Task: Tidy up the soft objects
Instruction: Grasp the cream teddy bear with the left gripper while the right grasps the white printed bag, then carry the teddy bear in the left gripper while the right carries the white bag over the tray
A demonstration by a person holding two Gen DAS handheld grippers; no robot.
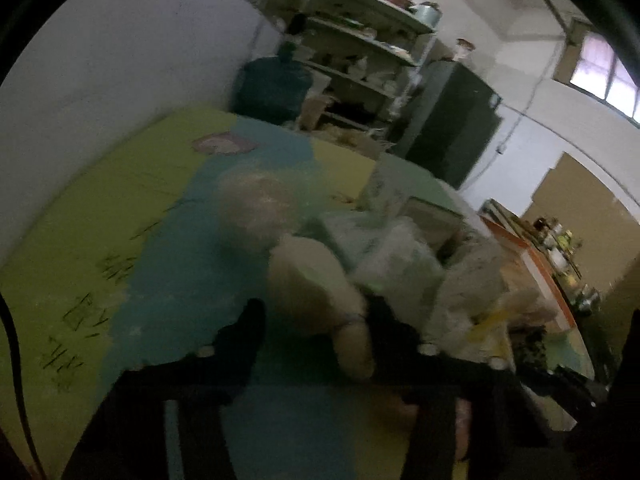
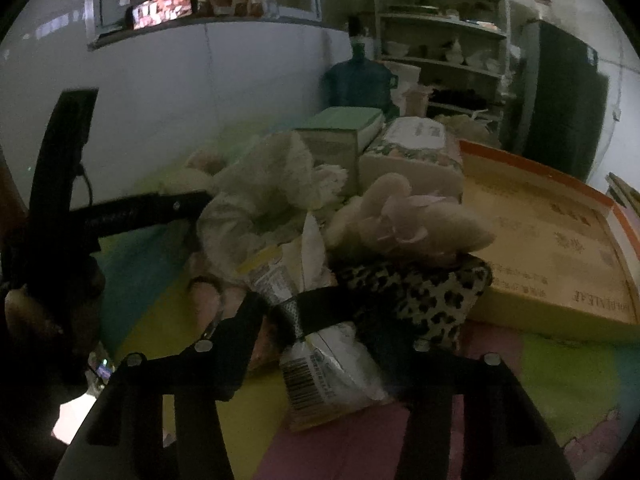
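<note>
Soft toys (image 2: 276,184) and plastic-wrapped packets (image 2: 332,368) lie heaped on a colourful foam mat (image 1: 80,208), just in front of tissue boxes (image 2: 408,152) and a flat orange-edged cardboard box (image 2: 560,248). The left tongs (image 1: 312,320) stand half spread around the leg of a cream plush toy (image 1: 312,276), their right finger touching it and their left finger clear of it over the blue part of the mat. The right tongs (image 2: 336,312) straddle one wrapped packet beside a leopard-print pouch (image 2: 432,300); whether they are pinching it cannot be told.
</note>
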